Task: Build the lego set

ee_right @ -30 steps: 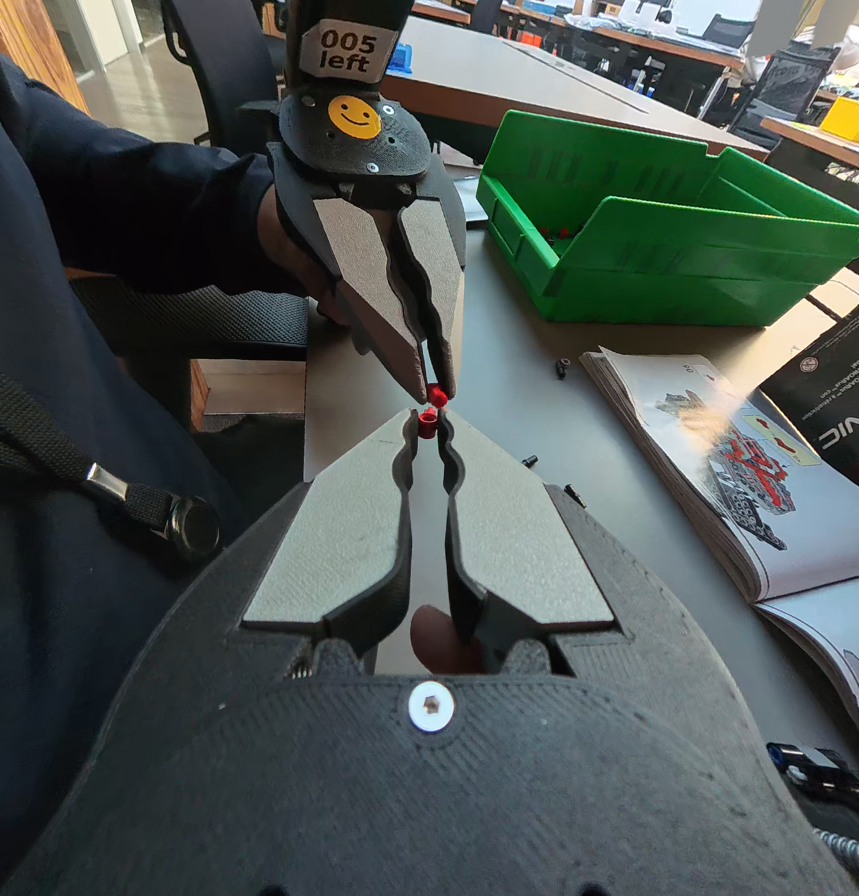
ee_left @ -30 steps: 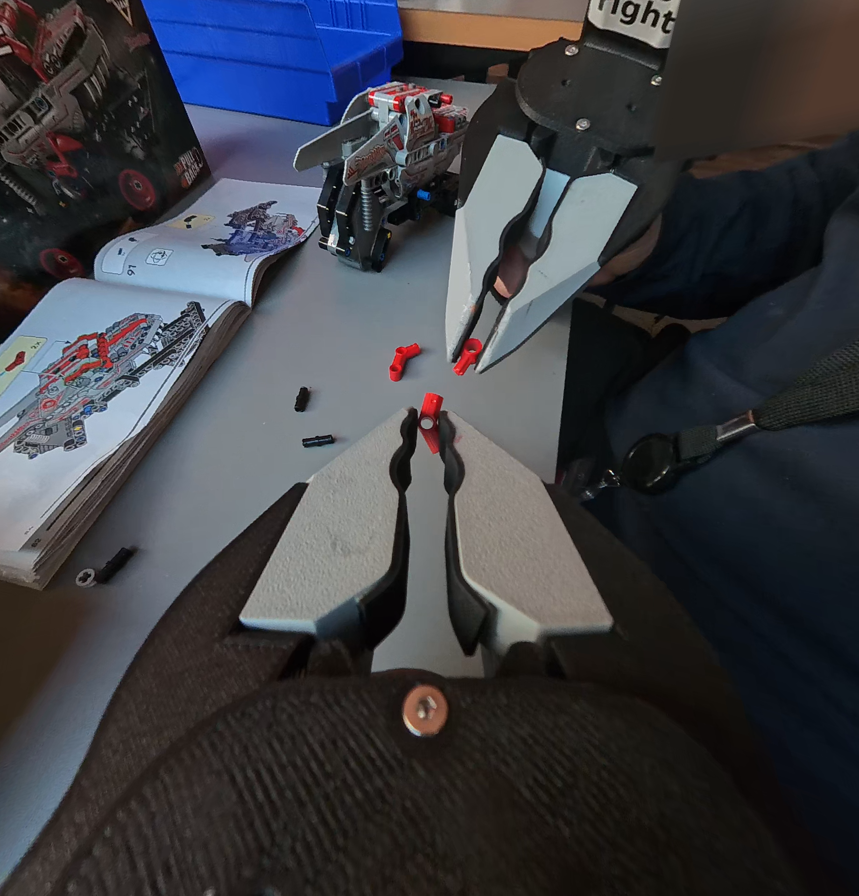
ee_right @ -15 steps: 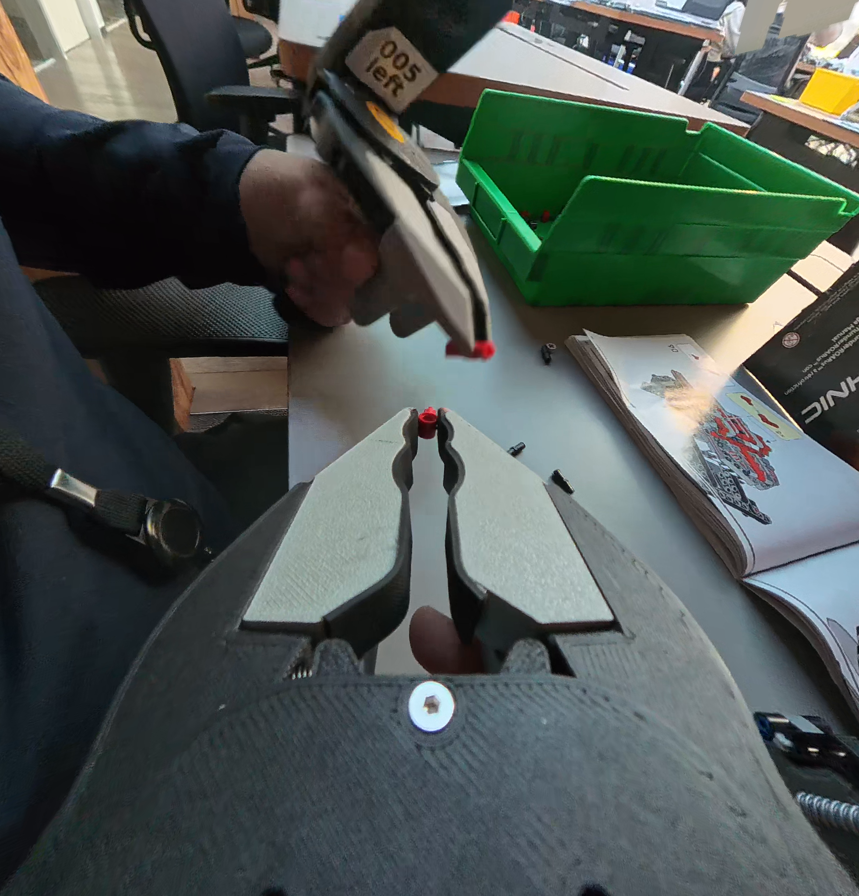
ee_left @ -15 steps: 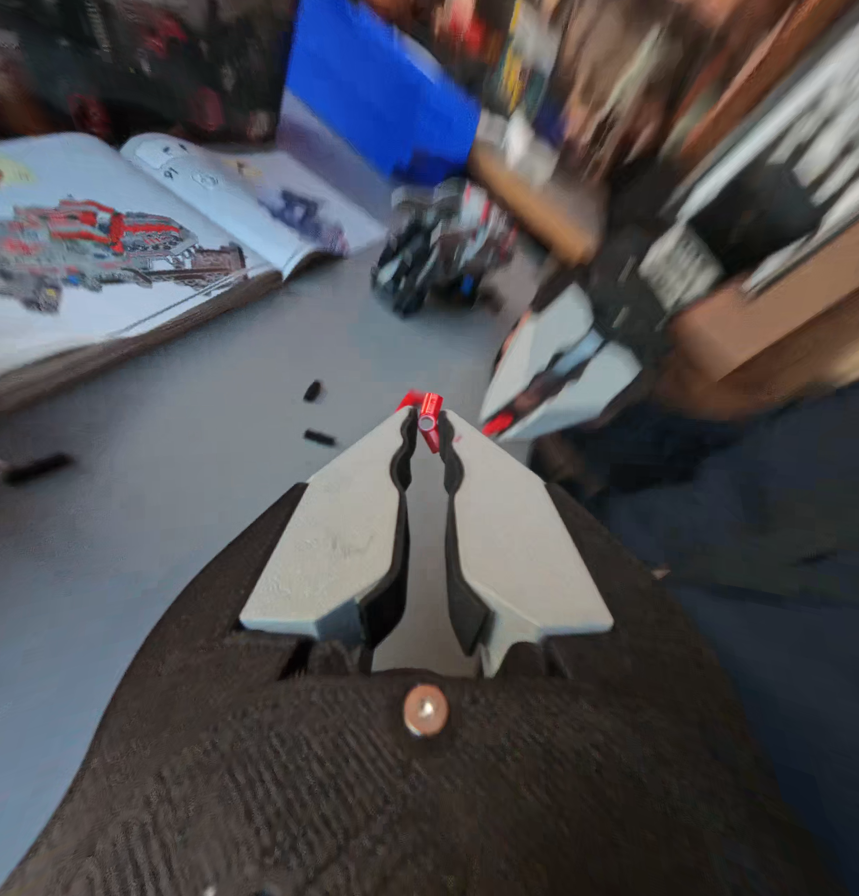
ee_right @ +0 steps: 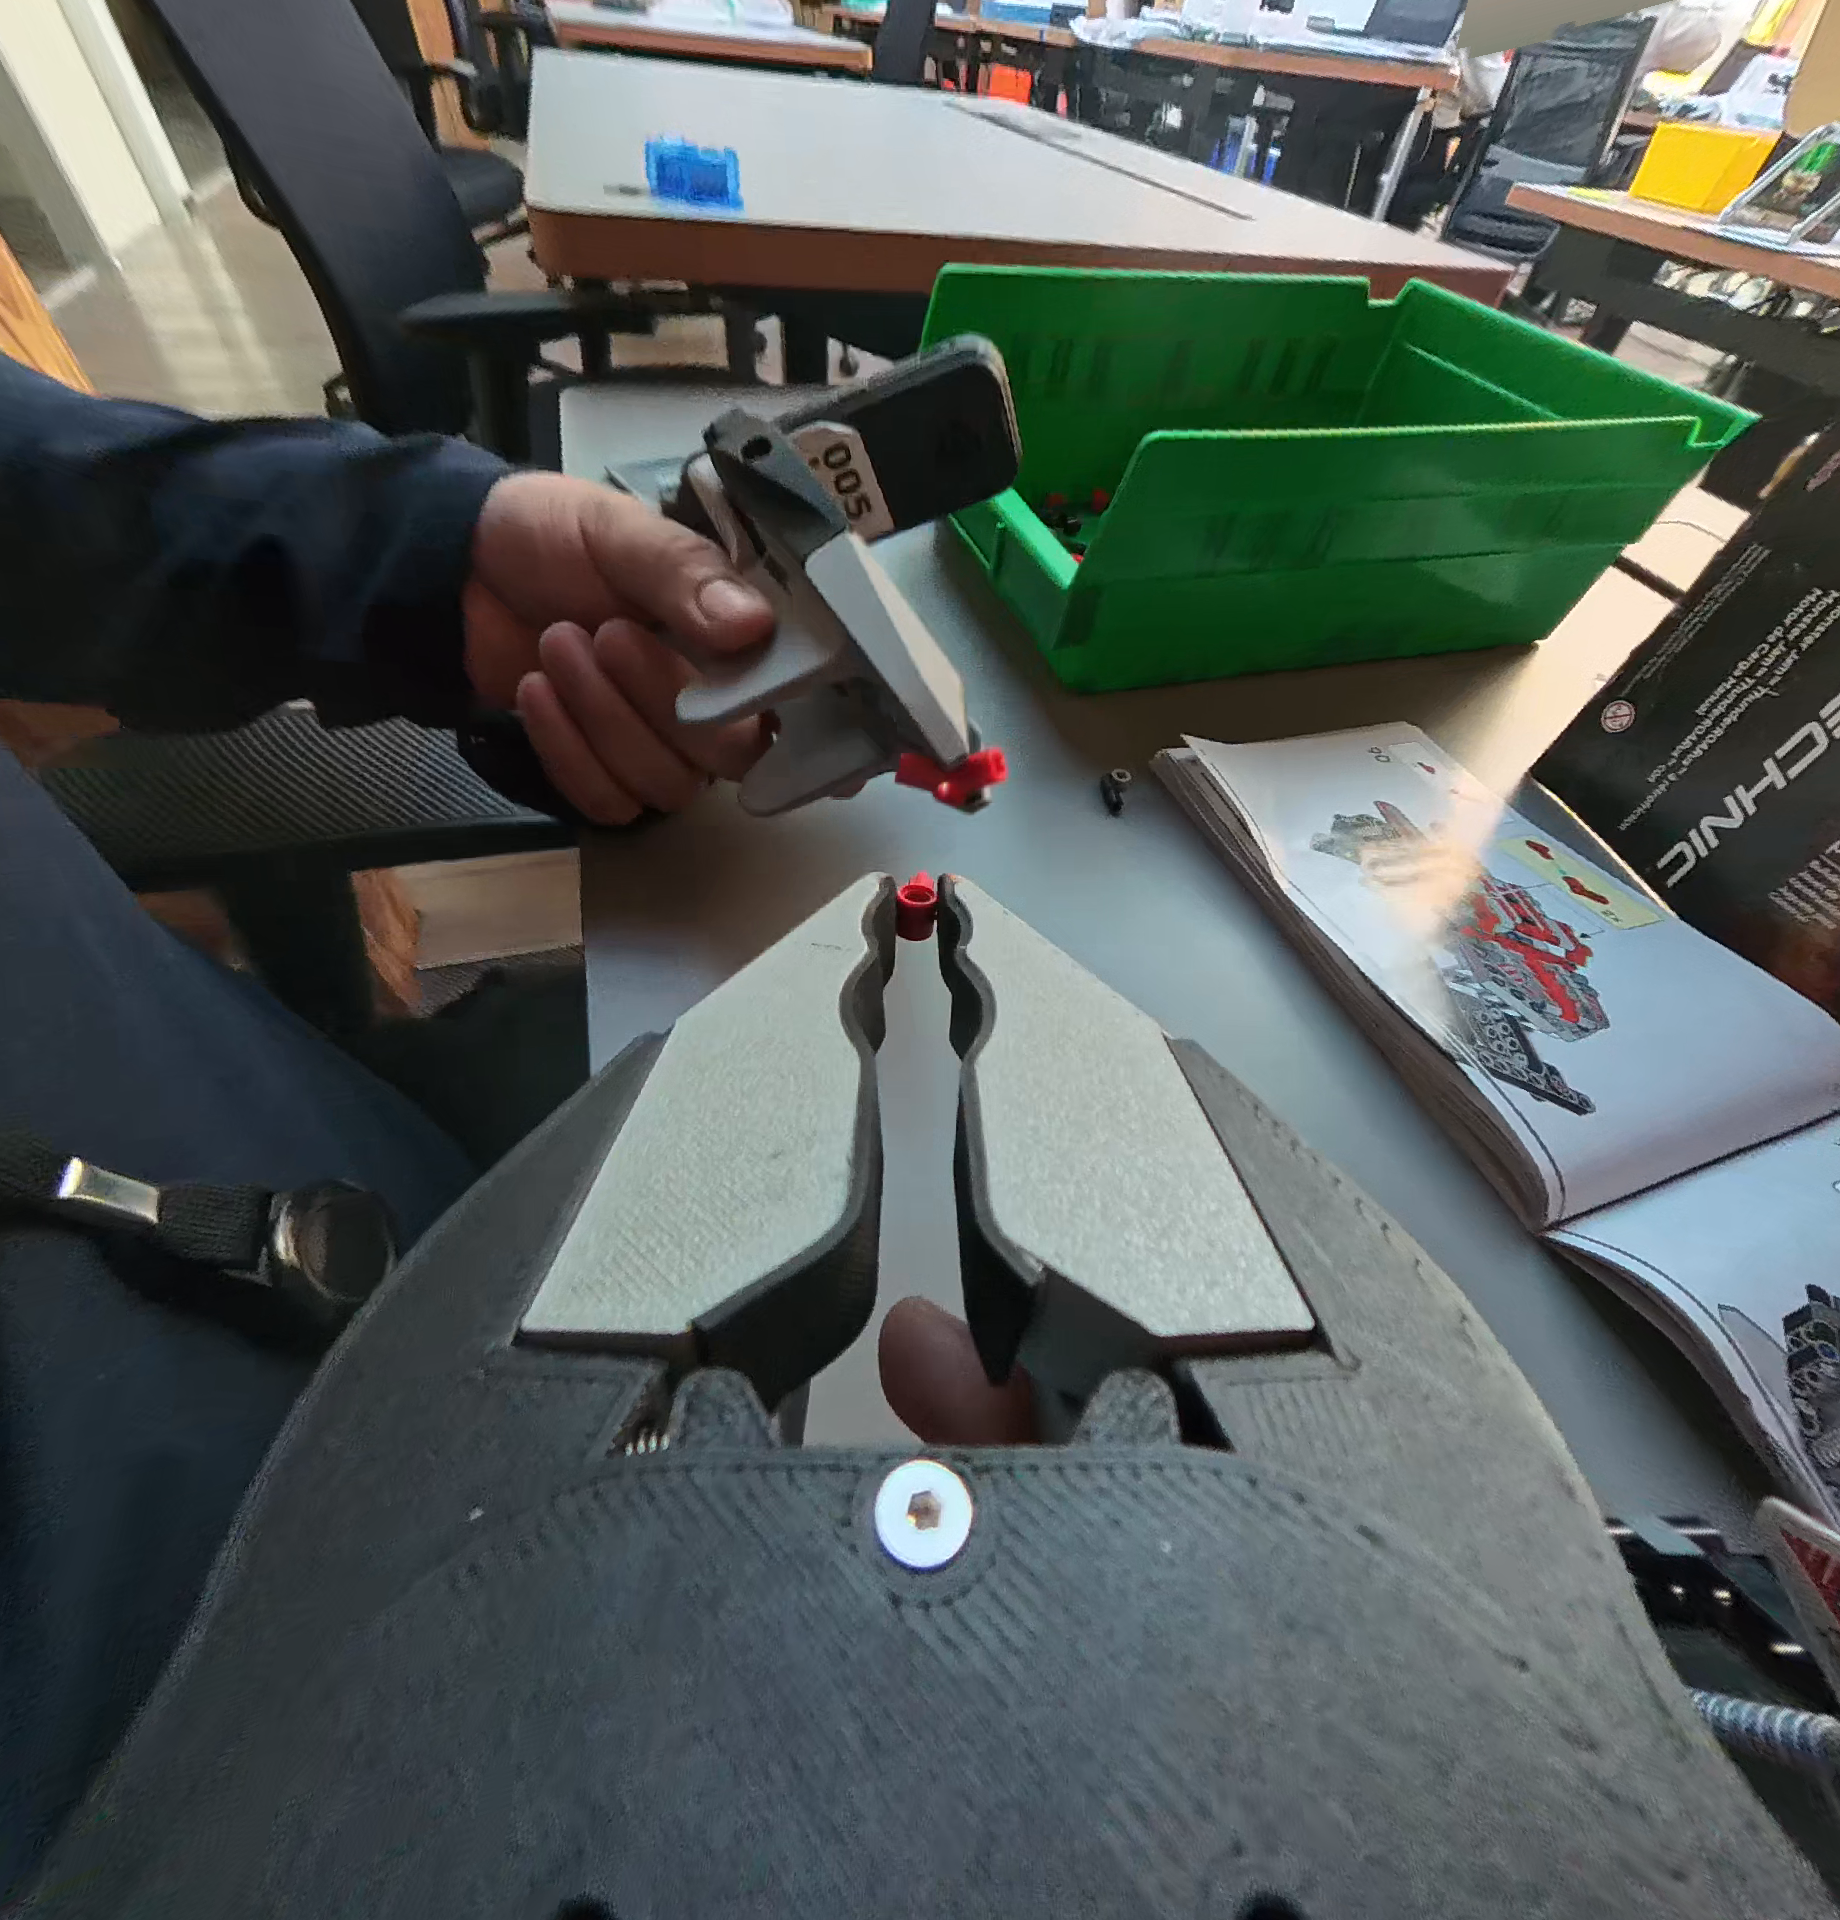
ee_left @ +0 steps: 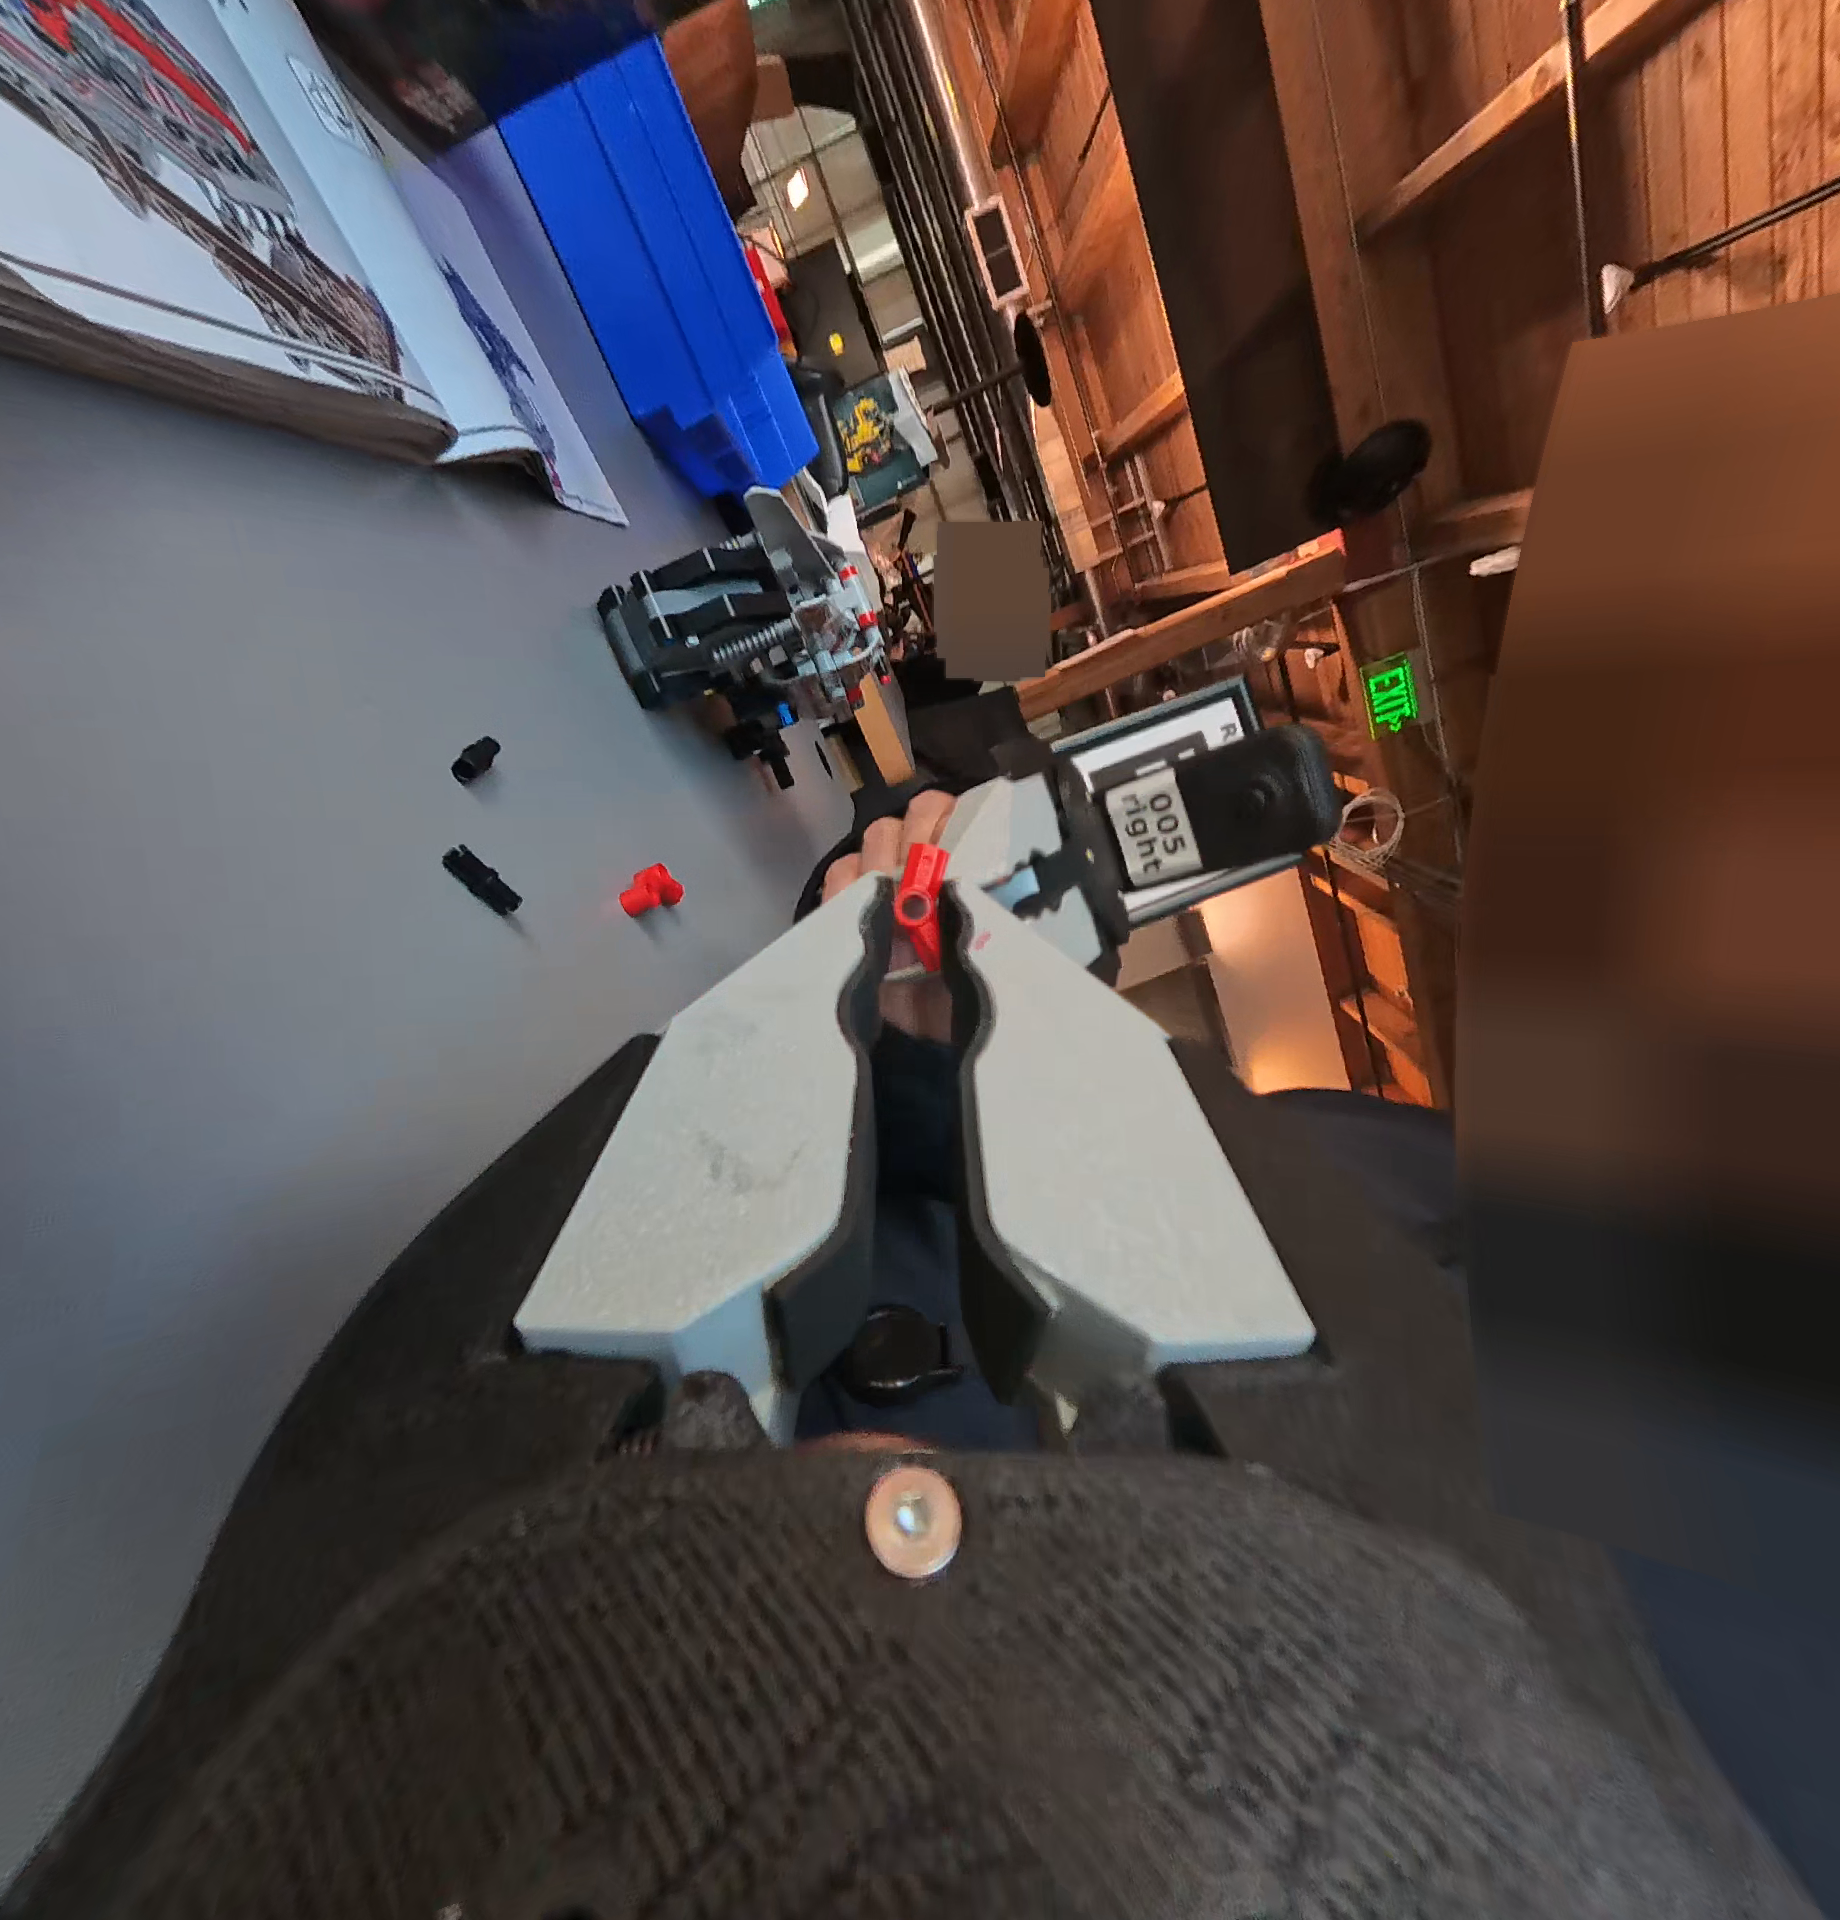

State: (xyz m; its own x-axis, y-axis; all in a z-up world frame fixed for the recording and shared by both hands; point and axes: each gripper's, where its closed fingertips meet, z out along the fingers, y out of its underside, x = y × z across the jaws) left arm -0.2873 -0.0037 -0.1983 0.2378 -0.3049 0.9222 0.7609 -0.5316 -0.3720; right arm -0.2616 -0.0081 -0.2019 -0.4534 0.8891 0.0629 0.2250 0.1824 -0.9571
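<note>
Fingers of right gripper (ee_right: pixel 917 902) pinch a red pin (ee_right: pixel 915 907) at the very tips; left gripper (ee_left: pixel 917 902) clamps a red connector (ee_left: pixel 919 906), both above the table's (ee_right: pixel 1103 935) near edge. Tip grips are thin, so a skewed push could pop either pc out. Model (ee_left: pixel 750 629) sits by the far edge.

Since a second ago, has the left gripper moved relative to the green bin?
Yes. In the right wrist view the left gripper has rolled onto its side and swung toward the green bin, away from the right gripper.
</note>
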